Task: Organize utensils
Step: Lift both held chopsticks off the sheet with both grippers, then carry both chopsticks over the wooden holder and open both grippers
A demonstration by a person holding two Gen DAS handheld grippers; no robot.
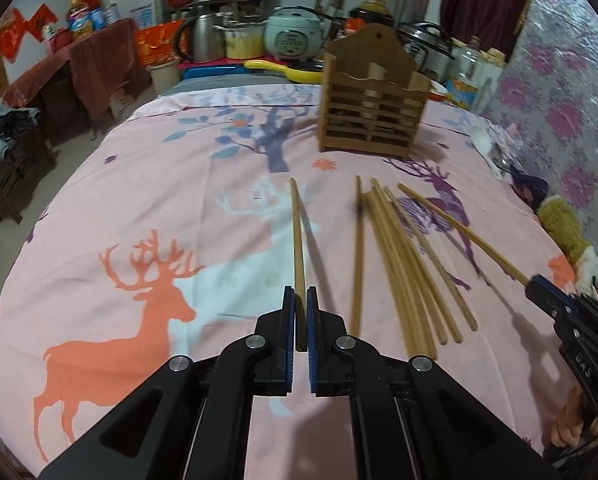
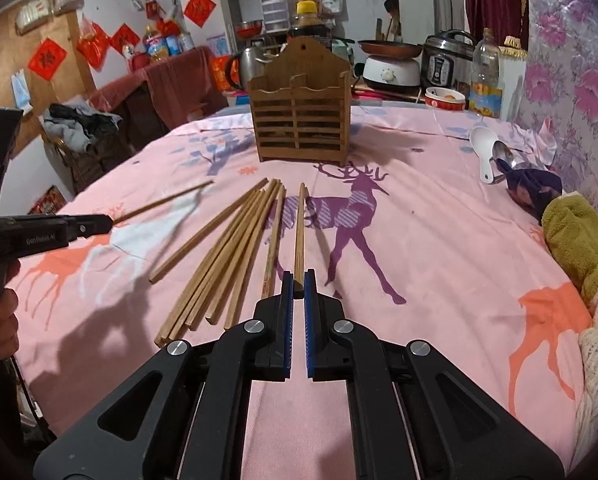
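Left wrist view: we see our left gripper [image 1: 300, 300] clamped on one long tan wooden chopstick [image 1: 297, 236], lifted off the pink deer-print cloth [image 1: 139, 200].
Loose chopsticks [image 1: 399, 264]: a fanned pile just right of it, lying on the cloth.
Slatted wooden utensil holder [image 1: 373, 108]: upright, farther back.
Right wrist view: our right gripper [image 2: 298, 282] pinches a second chopstick [image 2: 299, 232] — pointing toward the holder [image 2: 303, 112].
White plastic spoon [image 2: 484, 148]: far right, well apart.

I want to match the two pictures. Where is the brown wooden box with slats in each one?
Left wrist view: the brown slatted wooden utensil holder stands upper right of centre.
Right wrist view: it stands upper centre.
Shared landmark: the purple deer print just before it.
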